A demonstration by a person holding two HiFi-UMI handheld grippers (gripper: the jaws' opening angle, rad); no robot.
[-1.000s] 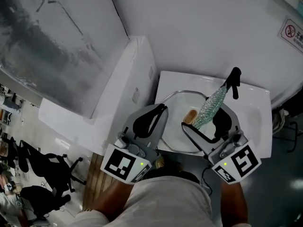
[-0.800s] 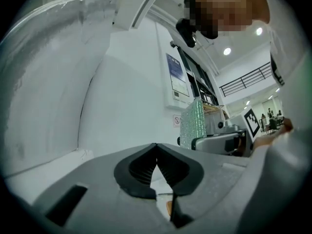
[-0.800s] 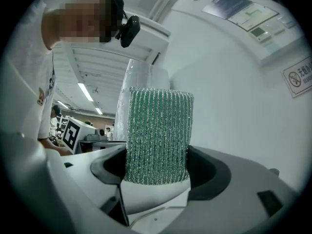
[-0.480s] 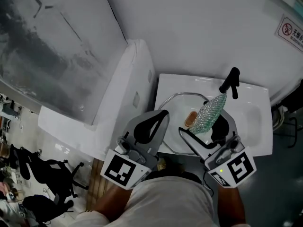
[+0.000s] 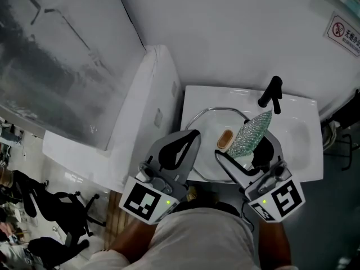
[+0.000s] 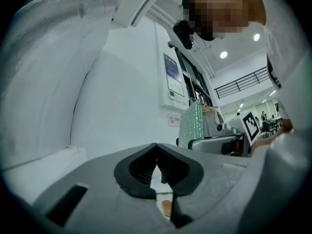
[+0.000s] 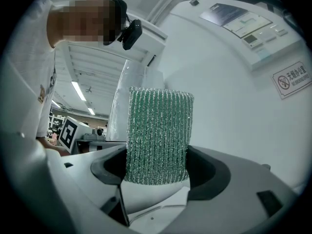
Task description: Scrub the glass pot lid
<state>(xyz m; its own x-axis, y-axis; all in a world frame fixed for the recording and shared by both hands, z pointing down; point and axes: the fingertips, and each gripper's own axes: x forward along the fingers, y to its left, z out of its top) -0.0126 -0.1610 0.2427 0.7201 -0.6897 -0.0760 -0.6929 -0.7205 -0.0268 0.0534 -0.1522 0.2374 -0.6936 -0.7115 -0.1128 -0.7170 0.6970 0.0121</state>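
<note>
The glass pot lid (image 5: 209,127) lies in the white sink (image 5: 304,110), its brown knob (image 5: 225,139) up. My right gripper (image 5: 247,148) is shut on a green glittery scrub sponge (image 5: 253,129), which slants up over the lid's right side toward the black faucet (image 5: 271,93). In the right gripper view the sponge (image 7: 158,135) stands upright, pinched between the jaws (image 7: 157,165), with the lid's rim (image 7: 156,209) below. My left gripper (image 5: 195,133) is shut with nothing between its tips, over the lid's left rim. In the left gripper view its tips (image 6: 156,152) meet, and the knob (image 6: 167,207) shows beneath.
A tall white cabinet (image 5: 143,117) stands against the sink's left side. A white wall rises behind, with a no-smoking sign (image 5: 342,29) at the upper right. Black office chairs (image 5: 53,207) stand on the floor at the lower left.
Both grippers stay where they were at the sink. The sponge remains in the right gripper, its tip swung slightly to the right. Nothing was taken up or let go.
</note>
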